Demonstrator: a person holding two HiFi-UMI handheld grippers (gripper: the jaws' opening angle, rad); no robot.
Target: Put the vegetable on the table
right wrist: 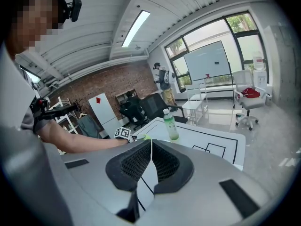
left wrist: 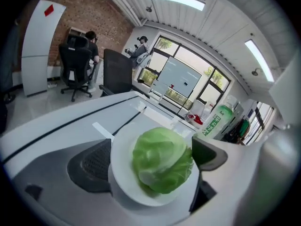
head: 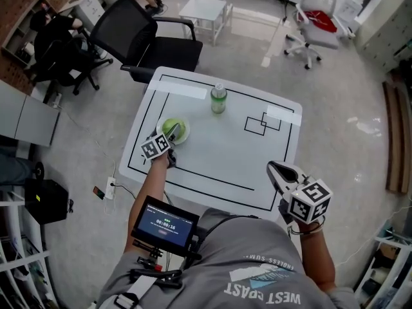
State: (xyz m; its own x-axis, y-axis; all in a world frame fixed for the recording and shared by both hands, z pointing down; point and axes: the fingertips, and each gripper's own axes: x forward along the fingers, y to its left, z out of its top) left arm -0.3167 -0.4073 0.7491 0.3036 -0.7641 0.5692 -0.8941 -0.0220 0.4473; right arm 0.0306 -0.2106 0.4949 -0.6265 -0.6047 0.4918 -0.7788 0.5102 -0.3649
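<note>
**Cabbage (left wrist: 160, 149) waits on plate (left wrist: 121, 185)**

It is seen near the table's (head: 219, 163) left edge, between the wide-spread jaws of the left gripper (head: 170, 134), not yet clamped. It is judged light, leafy and easily bruised, so its sides should be pinched gently. The right gripper (right wrist: 150, 166) is closed and empty.

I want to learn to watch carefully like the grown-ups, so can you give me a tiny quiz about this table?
1. True or false: the leafy green cabbage sits on the round white plate.
2. The left gripper has its jaws: A) wide apart around the cabbage, B) squeezed shut, C) out of sight.
3. What stands upright on the white table beyond the plate?
Key: 1 true; 2 A; 3 the green-labelled plastic bottle.
</note>
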